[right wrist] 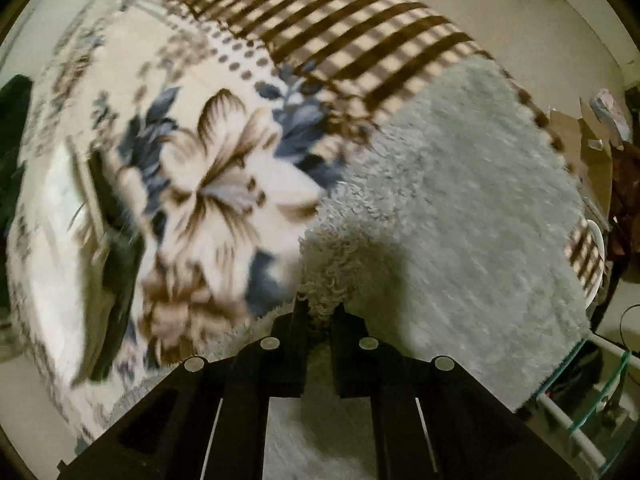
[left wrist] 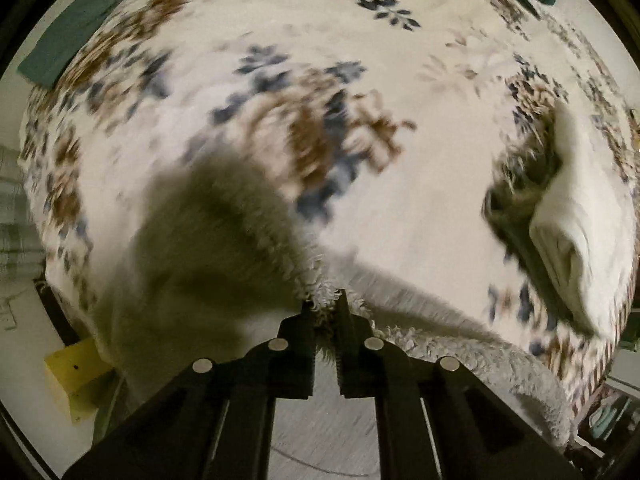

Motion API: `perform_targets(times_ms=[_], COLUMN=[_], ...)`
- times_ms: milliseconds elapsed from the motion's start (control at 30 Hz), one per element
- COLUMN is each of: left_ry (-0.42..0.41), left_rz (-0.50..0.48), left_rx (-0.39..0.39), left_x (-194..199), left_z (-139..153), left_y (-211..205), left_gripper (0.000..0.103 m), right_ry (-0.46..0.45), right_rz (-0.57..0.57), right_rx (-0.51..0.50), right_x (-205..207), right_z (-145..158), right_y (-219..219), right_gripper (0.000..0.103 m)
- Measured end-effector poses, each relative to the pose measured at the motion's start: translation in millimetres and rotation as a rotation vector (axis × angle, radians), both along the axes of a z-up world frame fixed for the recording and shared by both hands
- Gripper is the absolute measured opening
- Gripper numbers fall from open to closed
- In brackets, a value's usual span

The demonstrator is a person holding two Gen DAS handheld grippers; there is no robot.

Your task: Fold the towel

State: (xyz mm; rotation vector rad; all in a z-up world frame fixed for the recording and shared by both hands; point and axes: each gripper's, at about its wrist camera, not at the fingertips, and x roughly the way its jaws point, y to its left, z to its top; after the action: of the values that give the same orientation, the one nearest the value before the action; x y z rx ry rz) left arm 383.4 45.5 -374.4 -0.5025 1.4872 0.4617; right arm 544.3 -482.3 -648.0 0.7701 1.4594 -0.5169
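Observation:
A fluffy light grey towel (right wrist: 460, 200) lies spread on a flowered blanket (right wrist: 208, 184) over a bed. In the right wrist view my right gripper (right wrist: 322, 312) points down and is shut on a tuft at the towel's left edge. In the left wrist view my left gripper (left wrist: 325, 306) is shut on the curly edge of the same towel (left wrist: 208, 248), which hangs lifted and bunched to the left of the fingers. Both views are blurred by motion.
The flowered blanket (left wrist: 320, 80) has a brown striped border (right wrist: 360, 28). A folded white cloth (left wrist: 568, 216) lies at the right in the left wrist view. A green folded cloth (left wrist: 72, 32) sits at the bed's far left. A yellow box (left wrist: 76, 372) and clutter (right wrist: 600, 152) stand beside the bed.

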Motion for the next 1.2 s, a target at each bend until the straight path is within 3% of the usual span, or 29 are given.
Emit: perform_targets(times_ms=[67,100,300,533,600,700,733,800,833,867,933,1000,1067,1200], left_ry=[0.005,0.008,0.125,0.217,0.203,0.134,0.098,0.020,-0.005,-0.032,-0.073,-0.105,-0.126,-0.159], left_rz=[0.001,0.007,0.047,0.089,0.109,0.133,0.141,0.171,0.184,0.202,0.222,0.229,0.236,0.197], left_rx=[-0.016,-0.025,-0.054,-0.048,-0.068,-0.088,-0.095,-0.114,-0.113,-0.106,-0.093,-0.084,-0.098,-0.130], left_x=[-41.6,-63.9,-146.7,-201.3,-208.5,-212.5,-213.0,-213.1,-213.3,-213.9,-212.8,-211.6,-210.7,-184.1], left_z=[13.0,-19.1,-63.6,-111.9,-114.2,-101.9,-95.6,-81.7,-74.9,-67.9,-58.8,-57.6,-62.0,-69.0], left_y=[1.0,26.7,54.6,62.1,65.0,70.0,73.0,81.0,84.6,90.0,97.7,101.3,102.9,99.8], left_gripper=[0.005,0.005,0.005,0.006,0.008,0.010,0.009,0.011,0.013,0.019,0.031,0.057,0.063,0.063], right_ry=[-0.011,-0.009,0.080,0.197,0.217,0.224,0.211,0.175,0.146,0.116,0.088,0.067,0.071,0.077], right_rz=[0.012,0.015,0.007,0.012,0.017,0.008,0.011,0.018,0.016,0.014,0.017,0.031,0.049,0.076], right_rx=[-0.001,-0.001,0.010,-0.023,-0.041,0.035,0.061,0.093,0.106,0.123,0.155,0.196,0.226,0.273], right_x=[-31.1,-44.6,-153.1,-212.1,-221.1,-232.2,-236.0,-241.7,-244.7,-248.3,-254.7,-262.3,-269.2,-276.7], right_z=[9.5,8.7,-2.7,-52.6,-61.1,-70.7,-70.5,-67.4,-64.5,-61.5,-58.6,-60.5,-64.6,-78.5], right_y=[-0.2,-9.8,-59.6,-65.9,-66.5,-69.2,-69.0,-66.3,-64.4,-60.9,-50.2,-30.9,-7.6,40.4], right_gripper=[0.008,0.008,0.008,0.006,0.006,0.007,0.012,0.034,0.051,0.058,0.064,0.068,0.069,0.069])
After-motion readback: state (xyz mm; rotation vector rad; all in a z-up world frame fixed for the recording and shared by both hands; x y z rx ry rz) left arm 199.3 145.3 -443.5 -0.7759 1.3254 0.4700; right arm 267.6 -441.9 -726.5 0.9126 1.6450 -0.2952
